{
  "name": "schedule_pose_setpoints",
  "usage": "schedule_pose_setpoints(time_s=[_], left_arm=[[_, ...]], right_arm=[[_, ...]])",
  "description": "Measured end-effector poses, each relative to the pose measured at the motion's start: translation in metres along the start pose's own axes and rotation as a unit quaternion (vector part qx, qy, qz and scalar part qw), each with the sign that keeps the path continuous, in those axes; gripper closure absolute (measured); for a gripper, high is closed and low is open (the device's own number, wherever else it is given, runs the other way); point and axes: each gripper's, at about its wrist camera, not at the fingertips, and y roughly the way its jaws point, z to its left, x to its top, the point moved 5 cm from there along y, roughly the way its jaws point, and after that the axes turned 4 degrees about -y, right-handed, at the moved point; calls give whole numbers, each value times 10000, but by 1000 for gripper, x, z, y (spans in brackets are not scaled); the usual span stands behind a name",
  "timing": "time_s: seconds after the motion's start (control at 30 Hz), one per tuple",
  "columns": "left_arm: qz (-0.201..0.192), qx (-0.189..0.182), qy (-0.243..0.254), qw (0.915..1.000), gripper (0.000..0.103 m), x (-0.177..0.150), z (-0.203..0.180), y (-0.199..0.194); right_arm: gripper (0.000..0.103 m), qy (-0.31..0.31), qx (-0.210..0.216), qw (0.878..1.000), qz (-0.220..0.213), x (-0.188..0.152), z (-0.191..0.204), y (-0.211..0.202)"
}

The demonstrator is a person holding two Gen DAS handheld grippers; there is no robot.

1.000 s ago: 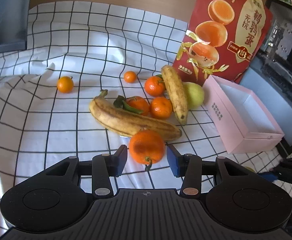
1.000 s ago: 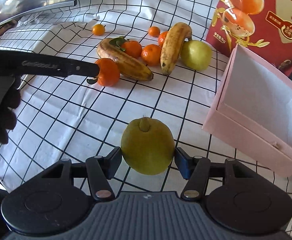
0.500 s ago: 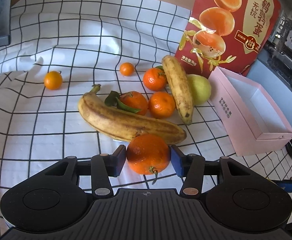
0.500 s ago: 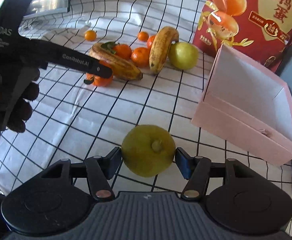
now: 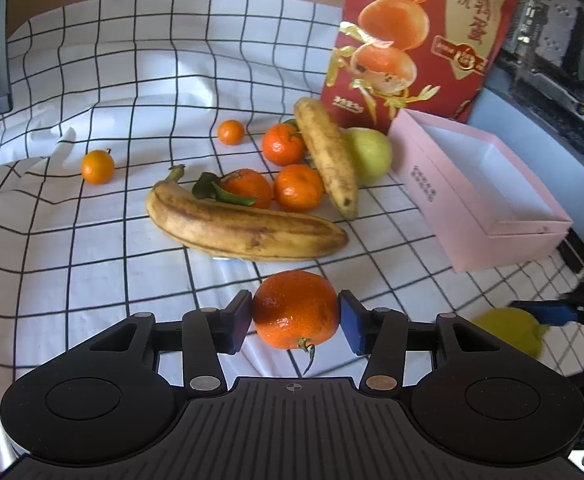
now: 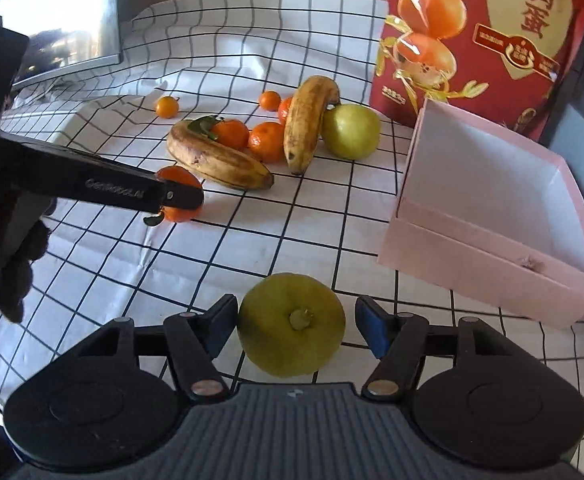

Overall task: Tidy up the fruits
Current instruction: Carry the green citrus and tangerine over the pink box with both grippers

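Note:
My left gripper (image 5: 295,305) holds a large orange (image 5: 295,308) with a stem leaf, both blue pads against its sides, jaws still closing. In the right wrist view one of its black fingers (image 6: 124,190) crosses that orange (image 6: 180,210), low over the checked cloth. My right gripper (image 6: 295,309) is shut on a yellow-green pear (image 6: 292,324) whose stem faces the camera. That pear (image 5: 507,332) also shows in the left wrist view. Beyond lie two bananas (image 5: 244,228) (image 5: 327,156), several mandarins (image 5: 297,188) and a green pear (image 5: 371,152).
An open pink box (image 5: 491,248) stands to the right, with nothing in it. A tall red bag (image 5: 419,32) rises behind the fruit. A monitor (image 6: 72,12) stands at the far left edge. A dark-gloved hand (image 6: 12,272) grips the left tool.
The left gripper came forward until its pads met the orange. The pear in the right gripper rolled from stem-up to stem toward the camera. The right view swung, so the pink box sits further right.

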Motion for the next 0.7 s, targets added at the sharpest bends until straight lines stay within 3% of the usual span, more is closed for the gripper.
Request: schedule_pose_setpoints(time_s=[0.27,0.57,0.7], left_arm=[[-98,-101,80,9999,51,3,-14,-14],[7,-248,112,9996,51,5,-29,-9],[-143,-490,-5,9987,51,20,-37,-18]], right_arm=[[44,-382,-71,9992,-114,-8,7,-1],[44,-77,234,9996,-100,-10,0,5],[44,221,363,9978,-515,10,-21,-24]])
